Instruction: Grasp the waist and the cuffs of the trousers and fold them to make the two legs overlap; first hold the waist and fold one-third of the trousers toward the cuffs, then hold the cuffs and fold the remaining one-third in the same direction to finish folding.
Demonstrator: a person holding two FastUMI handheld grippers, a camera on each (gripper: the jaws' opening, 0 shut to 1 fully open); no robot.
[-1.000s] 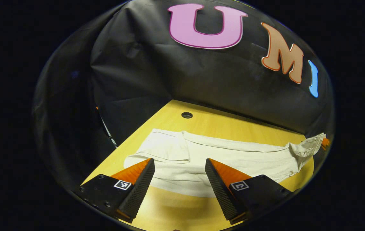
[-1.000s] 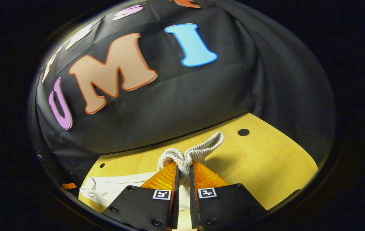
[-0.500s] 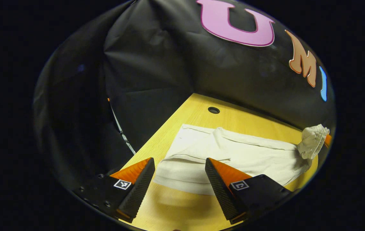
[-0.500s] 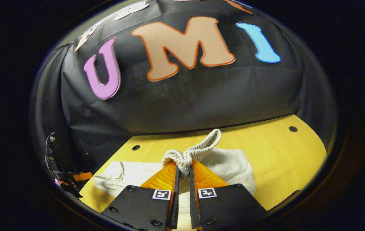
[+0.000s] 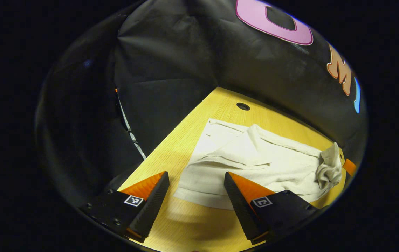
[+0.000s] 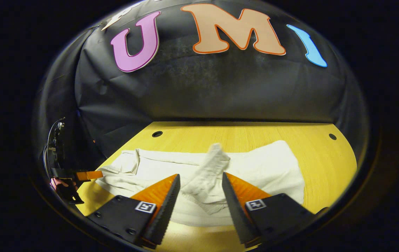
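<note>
Lying on the counter (image 6: 311,161), the trousers (image 6: 255,171) have their waist (image 6: 208,171) flopped onto the legs, between the wide-apart right tongs (image 6: 197,190); left tongs (image 5: 196,190) gape wide near the cuffs (image 5: 199,187).

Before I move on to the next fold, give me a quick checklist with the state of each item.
1. Right claw open, waistband released between its fingers: ok.
2. Left claw open, holding nothing: ok.
3. Waist end folded onto the trousers: ok, but the waistband lies bunched.
4. Legs overlapping neatly: cannot tell.
5. Cuffs flat on the table: ok.
</note>
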